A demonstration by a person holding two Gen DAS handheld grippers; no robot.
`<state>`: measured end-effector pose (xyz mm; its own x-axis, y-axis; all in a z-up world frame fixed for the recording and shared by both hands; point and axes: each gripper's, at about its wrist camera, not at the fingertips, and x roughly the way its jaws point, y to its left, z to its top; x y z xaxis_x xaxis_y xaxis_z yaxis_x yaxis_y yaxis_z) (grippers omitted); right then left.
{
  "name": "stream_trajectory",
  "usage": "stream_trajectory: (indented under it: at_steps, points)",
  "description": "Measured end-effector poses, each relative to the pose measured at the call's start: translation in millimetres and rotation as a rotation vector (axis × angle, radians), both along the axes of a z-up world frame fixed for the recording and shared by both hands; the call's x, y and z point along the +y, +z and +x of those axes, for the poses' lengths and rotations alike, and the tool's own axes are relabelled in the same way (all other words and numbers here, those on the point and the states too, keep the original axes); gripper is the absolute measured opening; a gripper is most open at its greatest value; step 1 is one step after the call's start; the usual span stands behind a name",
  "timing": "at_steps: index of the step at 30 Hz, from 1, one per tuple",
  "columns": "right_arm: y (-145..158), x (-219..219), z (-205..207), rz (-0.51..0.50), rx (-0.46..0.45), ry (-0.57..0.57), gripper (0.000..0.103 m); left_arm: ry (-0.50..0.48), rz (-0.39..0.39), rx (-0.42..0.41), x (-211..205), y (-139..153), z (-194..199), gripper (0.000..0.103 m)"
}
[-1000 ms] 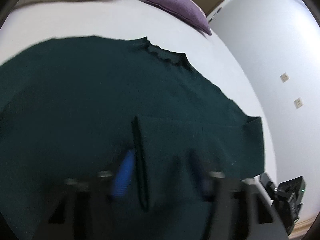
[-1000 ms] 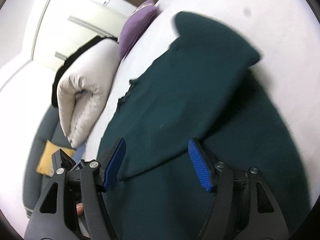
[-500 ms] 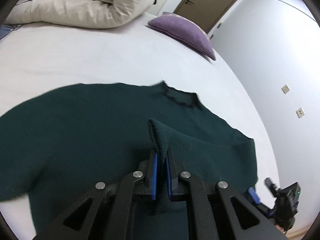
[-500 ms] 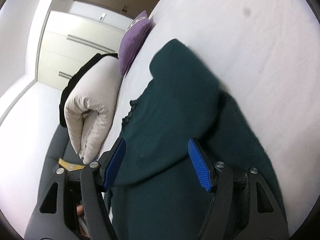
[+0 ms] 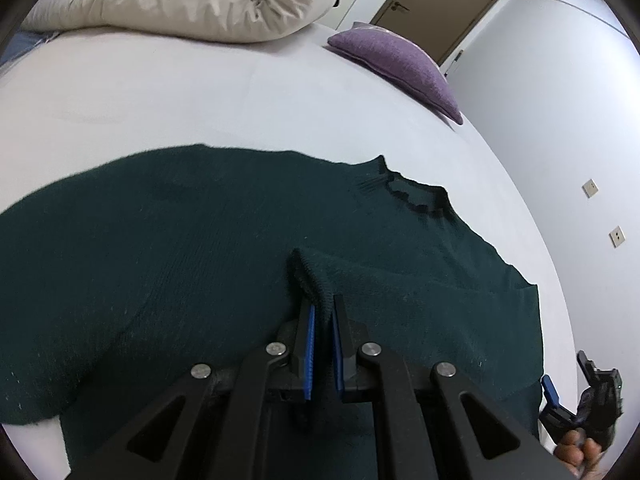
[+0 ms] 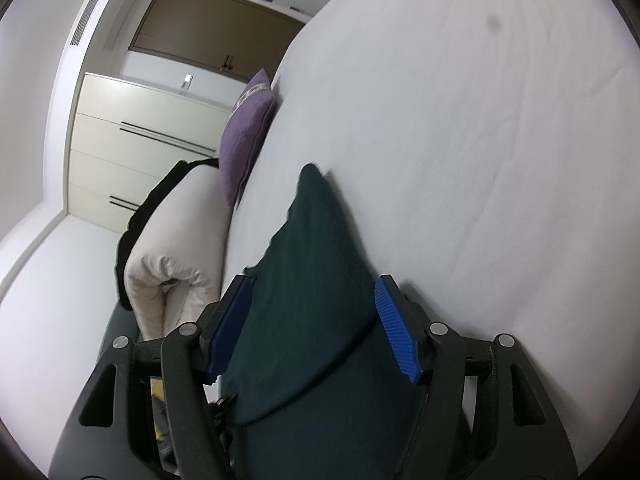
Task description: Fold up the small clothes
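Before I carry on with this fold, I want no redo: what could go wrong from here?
The left gripper pinches only a narrow ridge of the sweater, so it may slip out. The right gripper is open with cloth between its fingers, so that side is unheld and the fold may skew. The far sleeve lies spread and could drag.

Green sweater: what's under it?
The white bed sheet shows on all sides of the dark green sweater. The left gripper pinches a raised fold of it. Anything beneath the fabric is covered.

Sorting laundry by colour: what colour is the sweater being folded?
Dark green sweater, plain knit with no pattern, clearest in the left wrist view.
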<state>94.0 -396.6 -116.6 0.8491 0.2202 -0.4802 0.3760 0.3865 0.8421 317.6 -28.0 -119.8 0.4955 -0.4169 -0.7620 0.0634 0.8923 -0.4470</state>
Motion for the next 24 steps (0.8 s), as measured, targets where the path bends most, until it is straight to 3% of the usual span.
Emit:
stream_trajectory:
  at_steps: [4, 8, 10, 13, 15, 19, 22, 24]
  points:
    - [0, 15, 2, 0.096, 0.026, 0.081, 0.065, 0.003, 0.013, 0.007, -1, -5, -3, 0.009]
    - [-2, 35, 25, 0.015, 0.089, 0.141, 0.062, 0.001, 0.009, 0.0, -1, -3, 1, 0.009]
    - [-6, 30, 30, -0.044, 0.107, 0.126, 0.054, 0.005, 0.013, -0.023, 0, 1, 3, 0.009]
    - [3, 29, 25, -0.062, 0.129, 0.132, 0.058, 0.001, 0.018, -0.027, -1, -3, 4, 0.009]
    - [19, 23, 22, -0.061, 0.09, 0.144, 0.058, -0.003, 0.024, -0.032, -3, -12, 2, 0.009]
    - [54, 14, 52, -0.348, 0.163, 0.164, 0.058, 0.008, 0.011, -0.052, -1, -14, 0, 0.012]
    - [47, 4, 93, -0.418, 0.248, 0.201, 0.056, 0.006, 0.02, -0.067, -2, -14, -1, 0.012]
    - [39, 1, 121, -0.451, 0.287, 0.231, 0.049, 0.003, 0.028, -0.071, -3, -14, -1, 0.012]
